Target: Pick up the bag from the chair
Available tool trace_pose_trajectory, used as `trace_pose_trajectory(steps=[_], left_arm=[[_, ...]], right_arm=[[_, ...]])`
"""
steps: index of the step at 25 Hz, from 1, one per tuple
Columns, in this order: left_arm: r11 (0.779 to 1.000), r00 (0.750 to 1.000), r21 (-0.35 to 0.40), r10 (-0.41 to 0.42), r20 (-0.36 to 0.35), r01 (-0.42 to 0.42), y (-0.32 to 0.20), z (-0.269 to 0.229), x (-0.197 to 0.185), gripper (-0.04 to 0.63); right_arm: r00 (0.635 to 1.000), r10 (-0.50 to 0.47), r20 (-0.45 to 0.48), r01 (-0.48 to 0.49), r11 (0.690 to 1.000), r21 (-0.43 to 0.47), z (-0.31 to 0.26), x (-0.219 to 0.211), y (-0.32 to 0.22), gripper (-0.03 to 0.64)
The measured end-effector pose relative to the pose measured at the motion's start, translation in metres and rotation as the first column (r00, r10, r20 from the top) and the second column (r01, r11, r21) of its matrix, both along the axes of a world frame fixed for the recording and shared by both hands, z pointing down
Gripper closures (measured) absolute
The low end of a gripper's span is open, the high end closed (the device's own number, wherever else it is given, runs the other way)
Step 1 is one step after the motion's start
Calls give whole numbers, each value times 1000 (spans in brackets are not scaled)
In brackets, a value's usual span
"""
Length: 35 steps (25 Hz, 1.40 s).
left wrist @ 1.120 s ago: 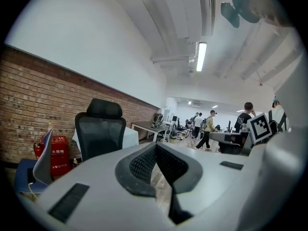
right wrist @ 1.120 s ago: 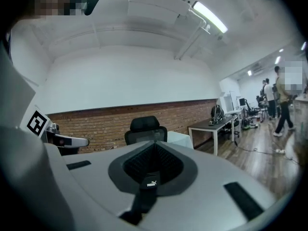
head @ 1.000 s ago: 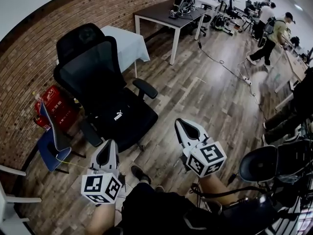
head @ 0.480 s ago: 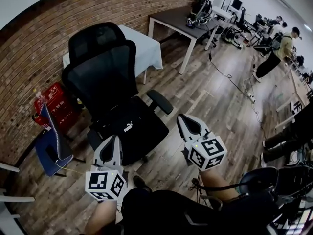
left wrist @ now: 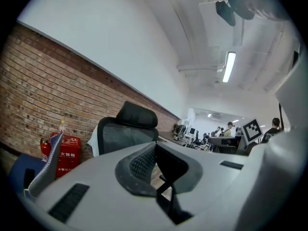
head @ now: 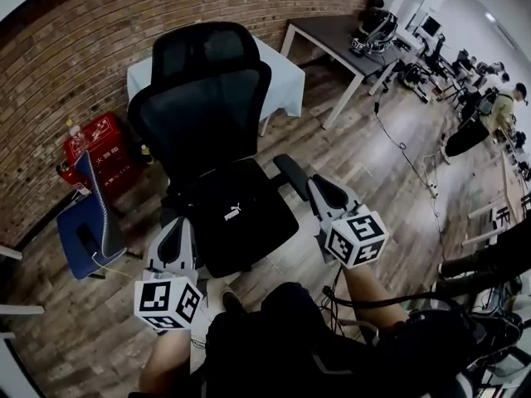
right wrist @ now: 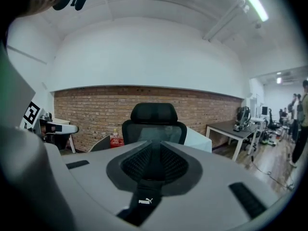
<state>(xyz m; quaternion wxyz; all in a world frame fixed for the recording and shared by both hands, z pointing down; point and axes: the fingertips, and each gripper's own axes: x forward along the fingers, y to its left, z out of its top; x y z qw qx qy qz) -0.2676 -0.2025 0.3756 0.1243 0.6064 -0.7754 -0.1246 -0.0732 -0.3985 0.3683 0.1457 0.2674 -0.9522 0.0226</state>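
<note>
Wooden floor (head: 365, 152), brick wall (head: 75, 48); bag (head: 236, 215) on chair (head: 203, 106).

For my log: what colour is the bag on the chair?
The flat fabric bag is black with a white logo; clearest in head view.

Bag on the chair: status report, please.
Left gripper shut, empty; right gripper shut, empty. Black bag lying on chair seat, untouched. Armrest close beside right gripper.
</note>
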Motion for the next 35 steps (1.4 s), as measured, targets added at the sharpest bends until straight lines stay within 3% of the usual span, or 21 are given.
trace_pose_trajectory(steps=[4,14,25,31,35], left_arm=[[998,998,-21,-61,-4,61,0,14,-18,584],[961,964,-89,-265,-23,262,-16,31,-53,584],[869,891,-241,-452,-38,431,-49,71,-49,584],[829,869,-329,-493,-49,452,-74,96,-32,584],[801,850,-384,-521,-71,459,-81,116,-25,584]], right_arm=[[999,-45,-16,44,998,-41,19,-27,-21,482],[987,-160,-30,154,975,-163,68,-79,-85,430],[972,-225,-61,187,909,-373,181,-118,-153,360],[928,-346,-139,258,864,-432,253,-136,-156,299],[920,-368,-138,251,820,-514,300,-149,-156,256]])
